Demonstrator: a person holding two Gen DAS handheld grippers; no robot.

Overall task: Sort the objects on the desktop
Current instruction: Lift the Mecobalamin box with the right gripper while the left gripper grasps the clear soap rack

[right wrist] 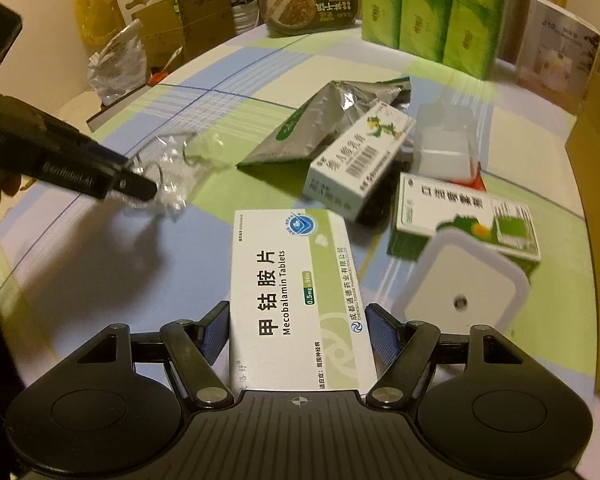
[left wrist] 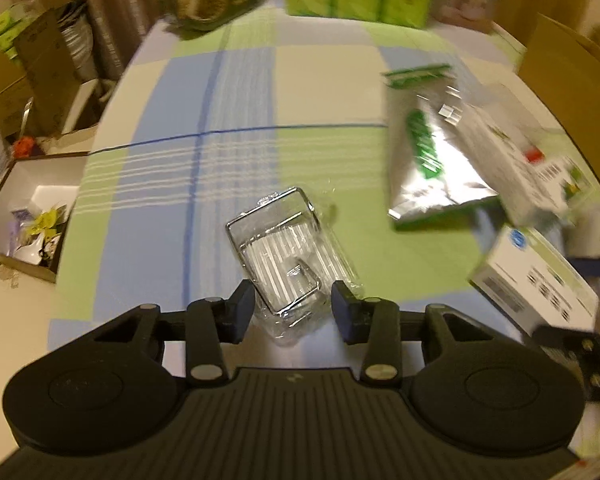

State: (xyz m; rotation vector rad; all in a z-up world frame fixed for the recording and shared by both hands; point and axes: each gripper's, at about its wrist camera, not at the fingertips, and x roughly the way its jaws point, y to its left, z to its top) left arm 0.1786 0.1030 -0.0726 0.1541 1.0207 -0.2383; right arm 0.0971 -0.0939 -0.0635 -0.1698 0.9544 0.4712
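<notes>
The right gripper [right wrist: 296, 330] clamps a white tablet box [right wrist: 296, 292]. The left gripper [left wrist: 293, 308], jaws narrowed, straddles a clear-wrapped wire rack [left wrist: 286, 252] on the checked tablecloth [left wrist: 236, 120]; whether it pinches is unclear.

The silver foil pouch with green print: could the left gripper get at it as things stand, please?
Probably not at once: the left gripper has a clear-wrapped wire rack between its fingers. The foil pouch lies uncovered beyond.

Home: checked tablecloth [left wrist: 240, 92], curtains [left wrist: 112, 20], tissue packs [right wrist: 428, 12].

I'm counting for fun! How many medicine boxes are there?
3: Mecobalamin box in the right claw, barcode box leaning behind it, green box rightward. Others may hide.
</notes>
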